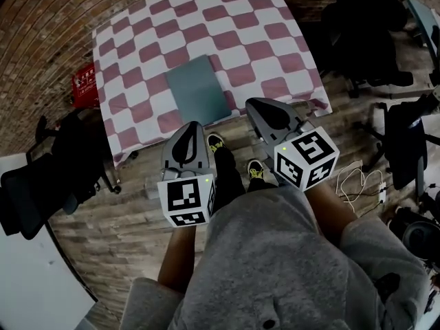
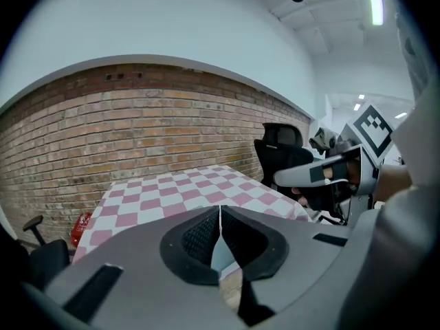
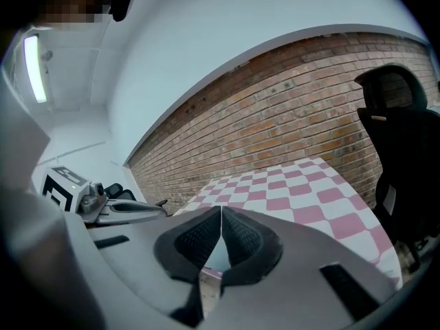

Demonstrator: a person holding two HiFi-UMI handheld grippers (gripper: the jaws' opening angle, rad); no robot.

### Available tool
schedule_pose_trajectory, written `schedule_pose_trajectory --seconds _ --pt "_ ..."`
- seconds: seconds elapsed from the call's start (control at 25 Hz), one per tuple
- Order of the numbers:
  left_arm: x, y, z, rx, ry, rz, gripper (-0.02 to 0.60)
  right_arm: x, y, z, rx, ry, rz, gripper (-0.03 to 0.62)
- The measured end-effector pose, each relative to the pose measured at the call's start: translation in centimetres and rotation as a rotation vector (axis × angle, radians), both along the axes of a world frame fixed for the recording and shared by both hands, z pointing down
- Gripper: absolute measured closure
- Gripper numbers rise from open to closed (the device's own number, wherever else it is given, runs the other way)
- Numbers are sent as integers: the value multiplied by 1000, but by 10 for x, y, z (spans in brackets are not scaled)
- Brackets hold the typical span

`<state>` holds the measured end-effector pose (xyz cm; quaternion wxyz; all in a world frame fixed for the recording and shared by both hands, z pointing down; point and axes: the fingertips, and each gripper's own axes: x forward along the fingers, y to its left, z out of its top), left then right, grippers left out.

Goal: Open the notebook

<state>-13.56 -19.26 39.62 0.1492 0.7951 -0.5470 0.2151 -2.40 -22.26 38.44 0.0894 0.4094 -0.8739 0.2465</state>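
We find flat grey-green rectangular notebook [image 1: 198, 88] closed on pink-checked tabletop [image 1: 275, 40], ahead of jaws. Jaws of left gripper [image 1: 191, 126], right gripper [image 1: 250, 104] clenched, empty. Opening not started.

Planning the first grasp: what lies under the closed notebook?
The notebook lies flat on a pink-and-white checked tablecloth. The cloth covers the tabletop, and the patch directly beneath the notebook is hidden.

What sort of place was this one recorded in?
Probably an office or lab workroom, indoors: black office chairs stand beside a table covered with a pink-and-white checked cloth, a bare brick wall runs behind it, and a strip light glows on the ceiling.
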Motion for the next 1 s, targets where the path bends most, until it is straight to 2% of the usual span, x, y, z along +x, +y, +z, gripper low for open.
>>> schedule_pose_trajectory --seconds 0.16,0.28,0.44,0.52,0.76,0.84,1.0 --pt "5 -13 40 -65 -105 97 565 1 -11 20 -32 24 14 568" --pt "13 -16 80 -148 -160 195 481 5 -15 33 -60 35 31 568" --pt "25 -19 122 -225 -262 329 414 8 -16 49 -98 52 46 568" --pt "31 -21 137 -232 -336 391 396 11 -17 56 -114 57 57 568" --pt "38 -25 176 -229 -550 517 396 14 -24 70 -139 68 70 568" --pt "39 -24 186 -228 -589 554 396 16 -26 72 -143 68 78 568" --pt "41 -26 193 -249 -608 582 396 19 -29 76 -153 64 95 568"
